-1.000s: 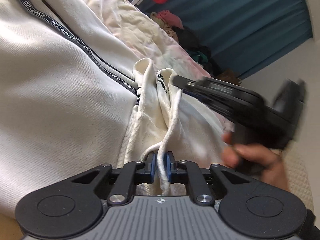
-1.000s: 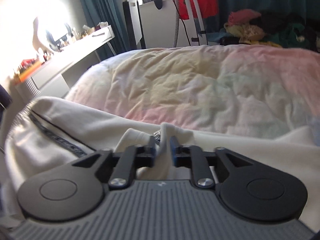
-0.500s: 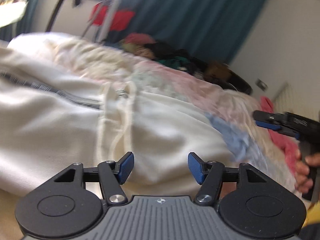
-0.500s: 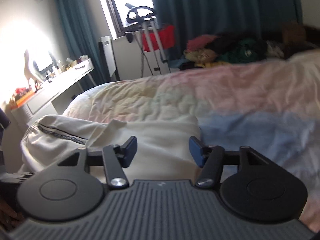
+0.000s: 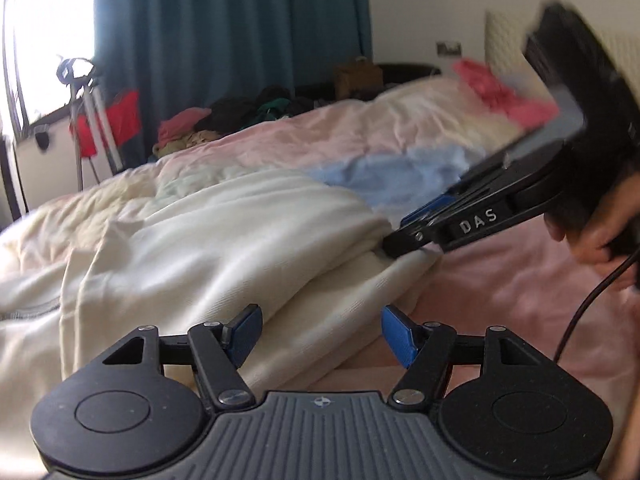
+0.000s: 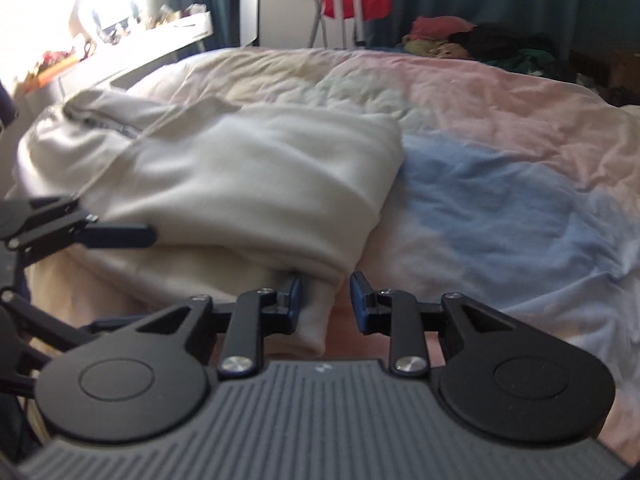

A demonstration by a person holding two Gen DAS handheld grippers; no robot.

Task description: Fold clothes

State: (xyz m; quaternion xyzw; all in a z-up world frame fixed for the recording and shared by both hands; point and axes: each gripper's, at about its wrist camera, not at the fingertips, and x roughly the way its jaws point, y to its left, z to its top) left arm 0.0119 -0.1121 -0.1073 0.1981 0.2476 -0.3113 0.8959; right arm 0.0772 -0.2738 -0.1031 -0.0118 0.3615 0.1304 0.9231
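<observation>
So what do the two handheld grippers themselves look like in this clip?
Both the left gripper and right gripper are black linkage frames on ribbed grey bodies, with blue fingertip pads and silver pivot screws. The right one carries raised "DAS" lettering, and a black cable hangs nearby.

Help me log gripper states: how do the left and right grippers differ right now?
The left gripper stands wide open; the right gripper is narrower, its jaws just closing. The left frames the cream garment's near edge untouched; the right straddles its corner fold. Both reach for the same folded garment.

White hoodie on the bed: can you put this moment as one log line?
step: regrasp | cream hoodie: folded on bed | left gripper: opening, empty | right gripper: closing, open around hoodie corner
</observation>
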